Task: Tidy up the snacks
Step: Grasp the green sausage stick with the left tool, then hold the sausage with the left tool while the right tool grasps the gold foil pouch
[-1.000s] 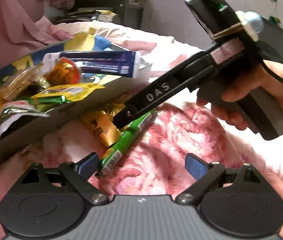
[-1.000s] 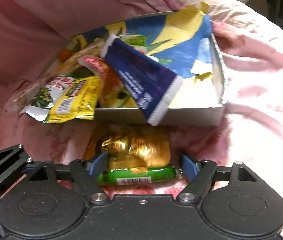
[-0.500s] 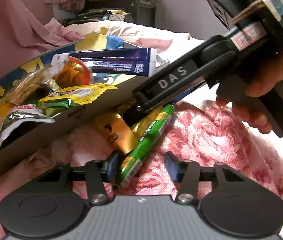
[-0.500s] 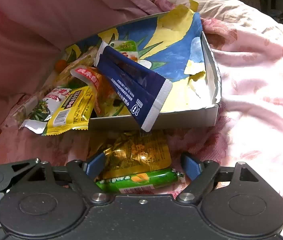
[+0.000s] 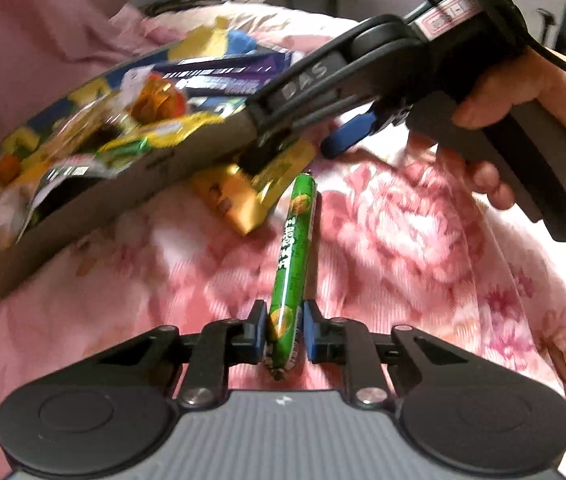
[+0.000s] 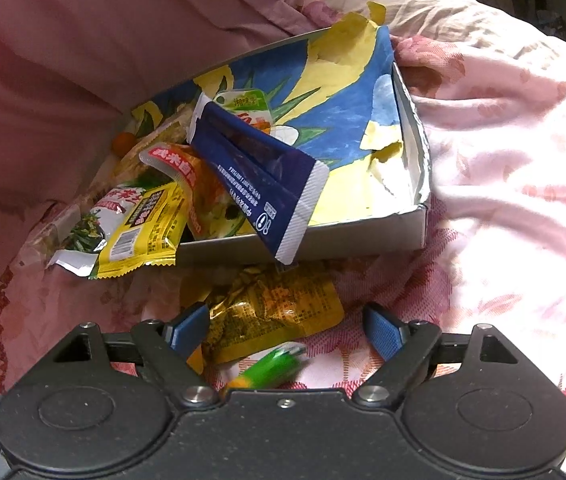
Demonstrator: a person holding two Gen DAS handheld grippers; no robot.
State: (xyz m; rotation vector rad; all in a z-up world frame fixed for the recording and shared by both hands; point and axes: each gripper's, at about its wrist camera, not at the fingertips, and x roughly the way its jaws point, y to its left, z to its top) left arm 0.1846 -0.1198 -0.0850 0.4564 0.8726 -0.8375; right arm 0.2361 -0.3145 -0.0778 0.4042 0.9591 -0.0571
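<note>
Both hand-held grippers (image 5: 283, 334) (image 6: 287, 328) level, forward

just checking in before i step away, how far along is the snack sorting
Partly done. Several packets, including the dark blue packet and a yellow packet, already sit in the box, some hanging over its edge. In hand: the left hand-held gripper is shut on the green stick snack. Left: the gold packet lies on the blanket between the open fingers of the right hand-held gripper.
</note>
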